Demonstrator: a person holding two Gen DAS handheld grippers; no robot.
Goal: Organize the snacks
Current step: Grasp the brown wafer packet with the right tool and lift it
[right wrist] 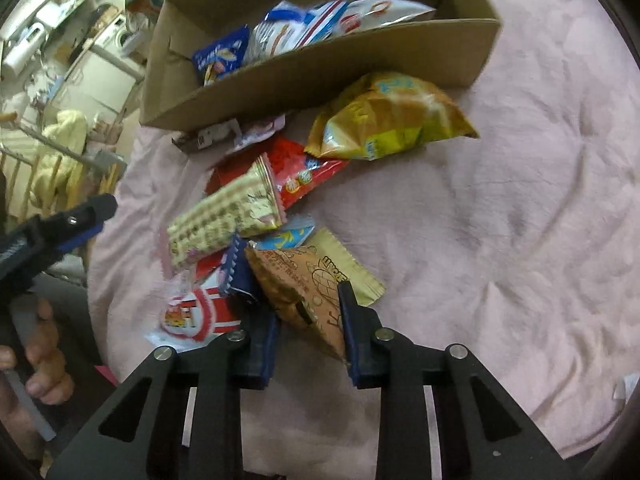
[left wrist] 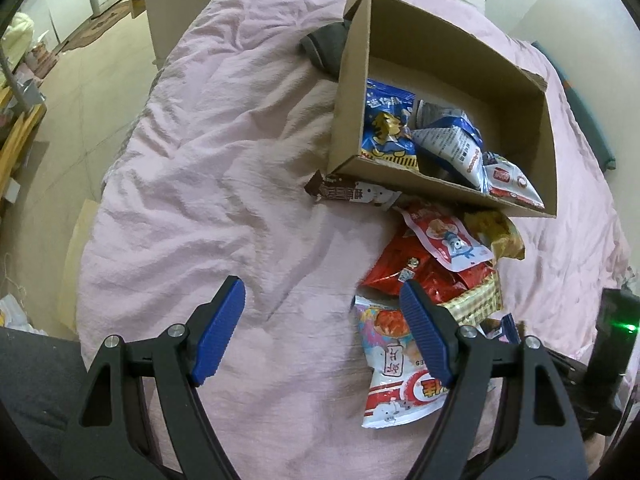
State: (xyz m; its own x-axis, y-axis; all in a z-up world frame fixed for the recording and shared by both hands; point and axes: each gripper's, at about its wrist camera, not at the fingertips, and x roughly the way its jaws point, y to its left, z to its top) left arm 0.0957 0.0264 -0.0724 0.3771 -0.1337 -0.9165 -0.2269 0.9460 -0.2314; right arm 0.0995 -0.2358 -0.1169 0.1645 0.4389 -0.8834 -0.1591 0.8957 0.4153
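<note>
I am pinching my right fingers (right wrist: 308,320) onto the orange snack packet (right wrist: 296,288) from the pile on the bed (right wrist: 500,220); my left fingers (left wrist: 320,332) are hanging wide open, empty. Next I judge: lifting it into the cardboard box (right wrist: 320,68).

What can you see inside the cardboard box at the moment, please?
The cardboard box holds a blue tiger packet, a blue-and-white packet and a red-and-white packet. Whatever lies beneath them is covered.
</note>
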